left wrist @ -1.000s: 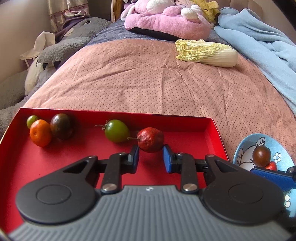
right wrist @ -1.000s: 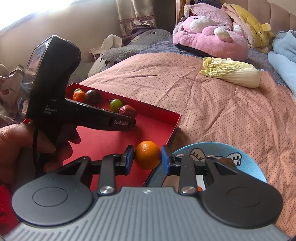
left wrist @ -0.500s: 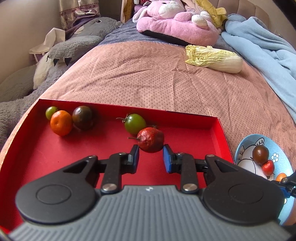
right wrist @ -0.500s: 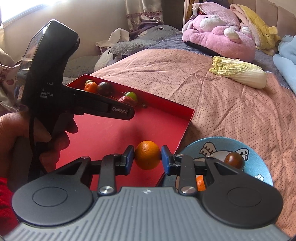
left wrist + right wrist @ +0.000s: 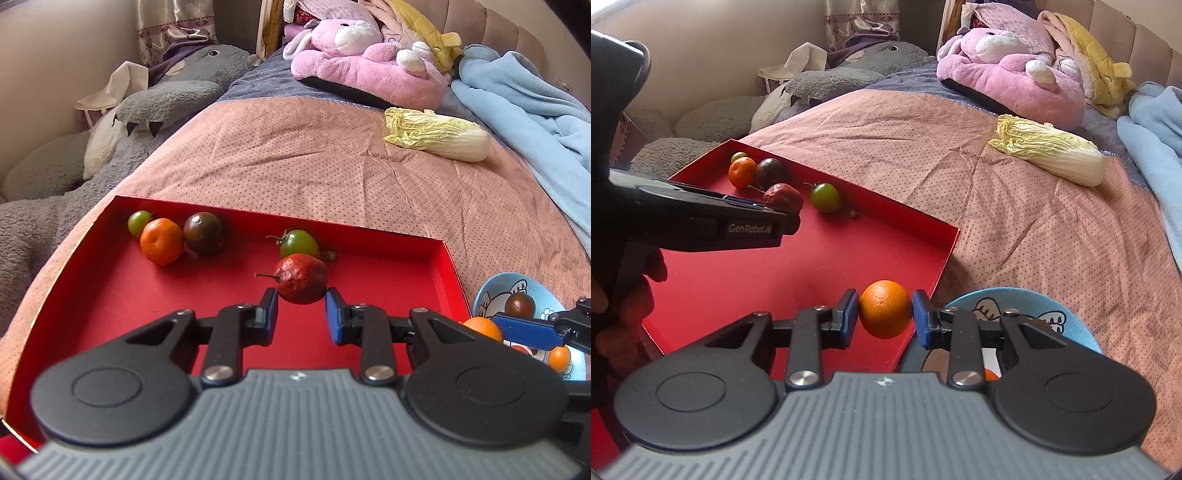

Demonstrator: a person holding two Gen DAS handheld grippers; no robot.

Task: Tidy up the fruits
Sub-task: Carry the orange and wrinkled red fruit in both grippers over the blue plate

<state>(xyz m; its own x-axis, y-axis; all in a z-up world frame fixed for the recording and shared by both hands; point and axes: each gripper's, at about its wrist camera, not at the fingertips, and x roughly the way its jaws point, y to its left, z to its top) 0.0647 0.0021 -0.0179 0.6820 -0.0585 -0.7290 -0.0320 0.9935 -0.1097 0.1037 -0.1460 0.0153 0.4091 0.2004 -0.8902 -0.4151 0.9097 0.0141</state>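
Left gripper (image 5: 301,308) pinches wrinkled red fruit (image 5: 302,277) above red tray (image 5: 439,273); soft skin may slip. Right gripper (image 5: 885,316) pinches orange (image 5: 885,313) over the tray's edge, beside blue plate (image 5: 1027,301); early release risks rolling off.

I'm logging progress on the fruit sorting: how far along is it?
Done: four fruits lie along the red tray's far side. In hand: the left gripper holds a wrinkled red fruit, the right gripper an orange. Left: the small fruits in the blue bowl, including a dark one.
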